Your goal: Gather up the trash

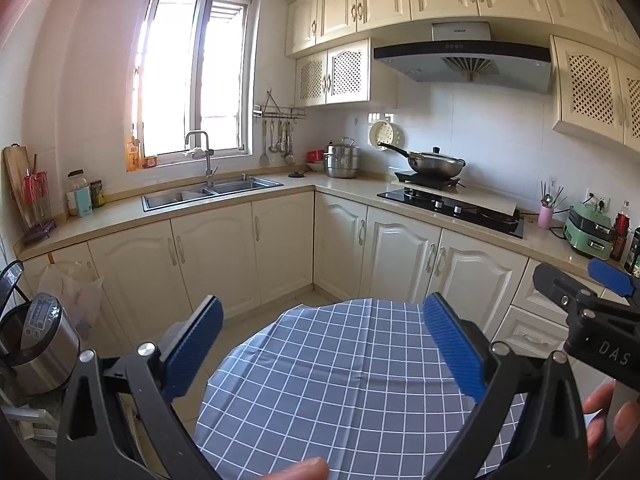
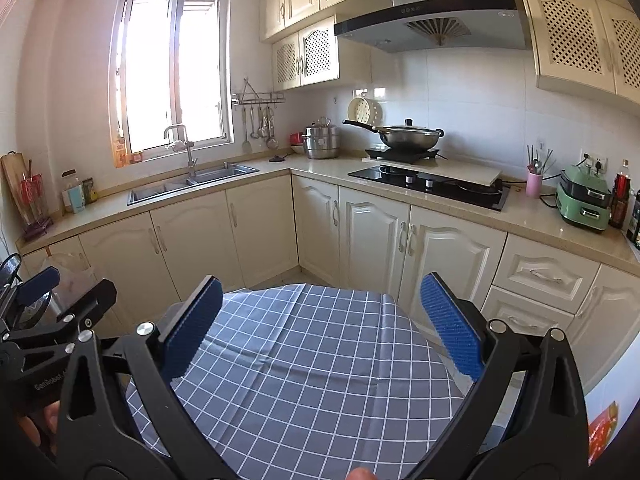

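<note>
1. I hold my left hand-held gripper [image 1: 320, 344] above the round table [image 1: 340, 392], which carries a blue-grey checked cloth. Its blue pads [image 1: 454, 346] stand wide apart and grip nothing.
2. I hold my right hand-held gripper [image 2: 318, 328] above the same table [image 2: 296, 360]. Its fingers are also spread apart, with nothing between them.
3. The two tools sit side by side over the table. The right one appears at the right edge of the left wrist view [image 1: 592, 312], and the left one appears at the left edge of the right wrist view [image 2: 52, 312].
4. No trash item shows on the visible part of the table cloth in either view.
5. A translucent plastic bag [image 1: 74, 284] hangs at the lower cabinet front, left of the table. I cannot tell what it contains.
6. A steel rice cooker [image 1: 38, 344] stands left of the table, just below that bag.
7. Beyond the table, the kitchen worktop [image 1: 348, 186] runs in an L shape along cream cabinets.
8. A double sink [image 1: 210, 192] sits in the worktop beyond the table to the left, under the window [image 1: 192, 76].
9. A black hob [image 1: 452, 208] lies beyond the table to the right. A lidded wok [image 1: 434, 162] rests on a separate cooker behind the hob.
10. A steel steamer pot [image 1: 340, 160] stands in the worktop corner, between sink and hob.
11. A green appliance [image 1: 590, 230] stands on the worktop, far right of the table.
</note>
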Available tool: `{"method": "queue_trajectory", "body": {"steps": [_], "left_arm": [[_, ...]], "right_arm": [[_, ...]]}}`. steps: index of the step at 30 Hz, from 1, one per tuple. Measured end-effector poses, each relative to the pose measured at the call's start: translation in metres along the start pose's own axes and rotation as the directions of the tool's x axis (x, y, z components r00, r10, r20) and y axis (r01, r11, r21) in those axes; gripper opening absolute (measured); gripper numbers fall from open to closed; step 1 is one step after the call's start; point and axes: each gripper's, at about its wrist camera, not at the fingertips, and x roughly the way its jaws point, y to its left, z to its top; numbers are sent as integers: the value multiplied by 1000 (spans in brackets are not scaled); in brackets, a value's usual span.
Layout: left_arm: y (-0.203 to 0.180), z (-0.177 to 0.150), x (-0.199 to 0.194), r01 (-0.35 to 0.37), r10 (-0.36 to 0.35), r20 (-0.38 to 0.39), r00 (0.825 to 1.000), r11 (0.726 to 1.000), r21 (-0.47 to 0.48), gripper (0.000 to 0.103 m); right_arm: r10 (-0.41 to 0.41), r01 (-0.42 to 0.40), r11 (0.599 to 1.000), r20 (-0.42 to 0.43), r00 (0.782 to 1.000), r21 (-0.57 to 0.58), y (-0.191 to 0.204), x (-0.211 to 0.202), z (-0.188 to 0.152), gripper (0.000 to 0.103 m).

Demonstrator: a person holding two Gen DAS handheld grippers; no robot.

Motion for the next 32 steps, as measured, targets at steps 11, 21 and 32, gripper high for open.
{"method": "queue_trajectory", "body": {"steps": [11,21,32], "left_arm": [[1,0,-4,-1,1,13,1000,1000,-3,98],[2,1,-2,9,-9,24,1000,1000,-3,98],[-1,5,-4,-19,19,36,999,1000,-9,98]], "right_arm": [[6,-6,1000,12,1000,-3,4,-3,2,97],[10,-10,1000,10,1000,3,6,1,3,97],[23,-24,1000,14,1000,19,7,4,2,97]]}}
